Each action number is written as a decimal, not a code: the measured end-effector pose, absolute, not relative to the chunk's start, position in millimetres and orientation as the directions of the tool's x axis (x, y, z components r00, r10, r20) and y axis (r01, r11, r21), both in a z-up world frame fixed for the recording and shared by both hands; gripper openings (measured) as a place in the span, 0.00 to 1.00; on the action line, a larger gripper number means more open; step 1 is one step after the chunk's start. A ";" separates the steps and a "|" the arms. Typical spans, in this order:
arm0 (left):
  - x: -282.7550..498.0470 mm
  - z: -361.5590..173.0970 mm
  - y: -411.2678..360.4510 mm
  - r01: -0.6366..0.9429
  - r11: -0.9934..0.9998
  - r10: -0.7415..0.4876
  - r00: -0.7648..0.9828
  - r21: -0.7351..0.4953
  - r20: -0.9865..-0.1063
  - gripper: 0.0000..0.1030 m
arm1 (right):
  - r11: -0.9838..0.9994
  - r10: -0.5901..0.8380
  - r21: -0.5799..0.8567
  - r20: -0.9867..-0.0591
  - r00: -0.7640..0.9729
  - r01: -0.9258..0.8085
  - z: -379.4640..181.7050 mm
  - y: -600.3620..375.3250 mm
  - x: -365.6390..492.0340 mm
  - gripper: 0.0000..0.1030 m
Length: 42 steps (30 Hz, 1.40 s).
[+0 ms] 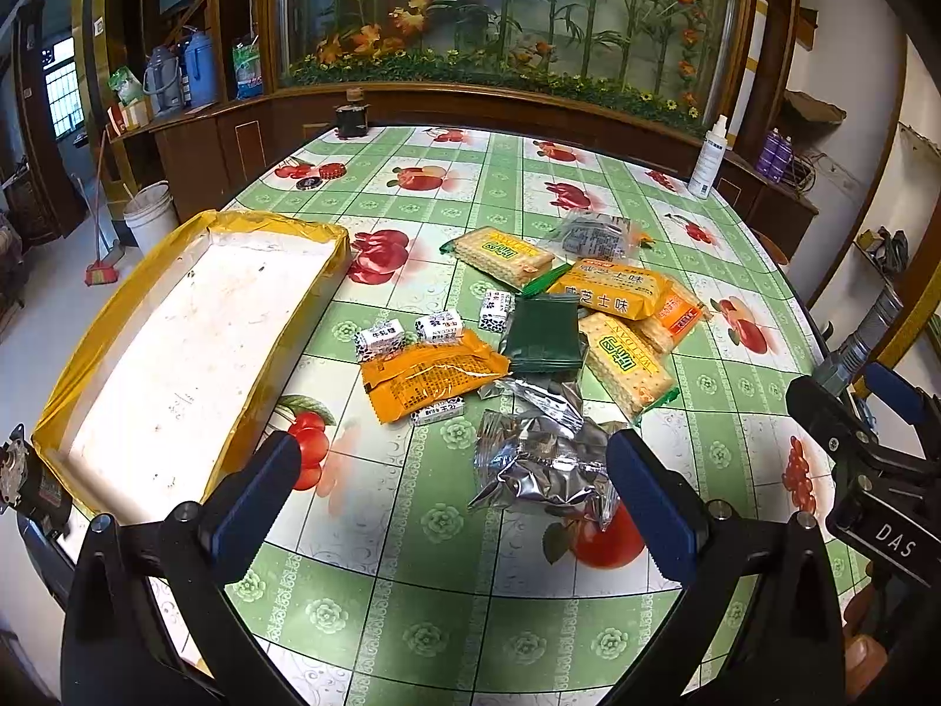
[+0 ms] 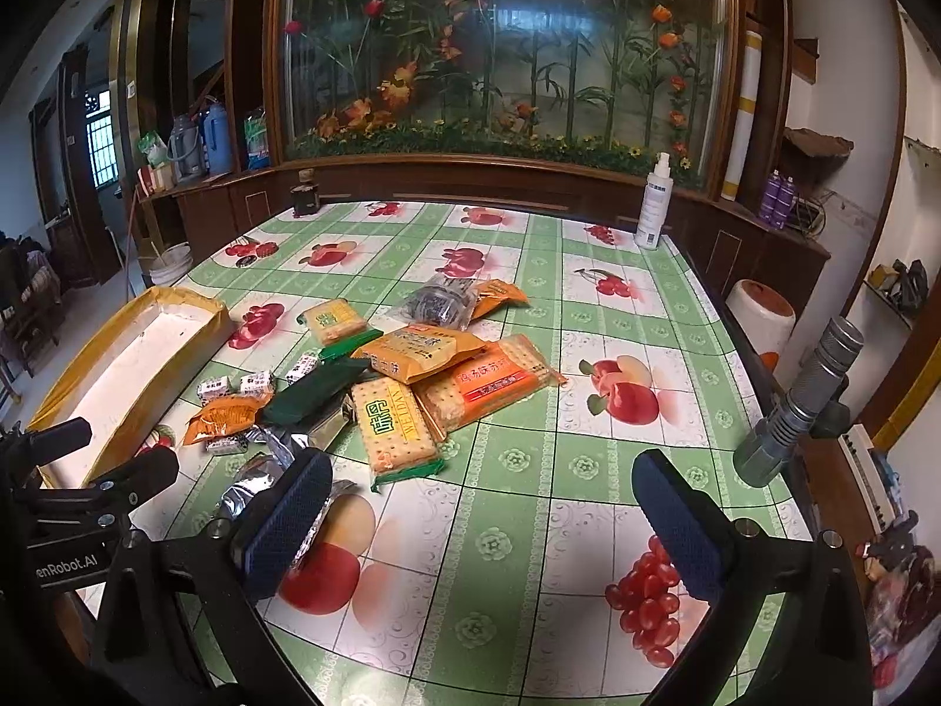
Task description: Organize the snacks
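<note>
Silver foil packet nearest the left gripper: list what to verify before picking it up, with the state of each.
1. Left gripper open wide enough: ok, jaws spread.
2. Left gripper empty: ok.
3. Silver foil packet reachable: ok, it lies just ahead, toward the right finger.
4. Packet free of other snacks: cannot tell, another silver pack touches its far edge.
5. Yellow-edged tray has room: ok, no snacks inside.
6. Right gripper clear of the packet: not ok, its left finger sits over the foil's edge.
</note>
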<state>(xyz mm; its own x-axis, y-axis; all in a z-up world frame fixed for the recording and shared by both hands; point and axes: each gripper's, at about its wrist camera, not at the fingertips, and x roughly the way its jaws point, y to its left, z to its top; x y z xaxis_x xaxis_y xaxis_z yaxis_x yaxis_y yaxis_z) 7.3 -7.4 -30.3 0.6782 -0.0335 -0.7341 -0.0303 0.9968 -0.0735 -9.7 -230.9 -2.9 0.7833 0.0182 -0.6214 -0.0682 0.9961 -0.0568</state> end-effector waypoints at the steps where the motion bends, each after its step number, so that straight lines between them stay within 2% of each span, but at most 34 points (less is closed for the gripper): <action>1: 7.2 -30.5 -7.2 -0.031 0.997 -0.032 0.678 -0.073 -0.734 1.00 | 0.996 0.016 -0.059 -0.621 0.783 -0.067 -2.9 -229.3 -9.6 1.00; 28: 2.6 -26.2 -12.7 -0.046 0.999 0.032 0.699 0.000 -0.714 1.00 | 0.997 0.016 -0.045 -0.628 0.778 -0.057 -6.0 -235.1 -14.0 1.00; 36: 3.1 -29.3 -10.4 -0.029 0.999 0.002 0.691 -0.025 -0.723 1.00 | 0.998 0.029 -0.029 -0.634 0.772 -0.062 -8.8 -237.6 -15.7 1.00; 42: -3.6 -46.0 0.6 -0.009 0.998 -0.044 0.674 -0.067 -0.738 1.00 | 0.993 0.114 0.056 -0.646 0.755 -0.102 -15.2 -249.8 -14.4 1.00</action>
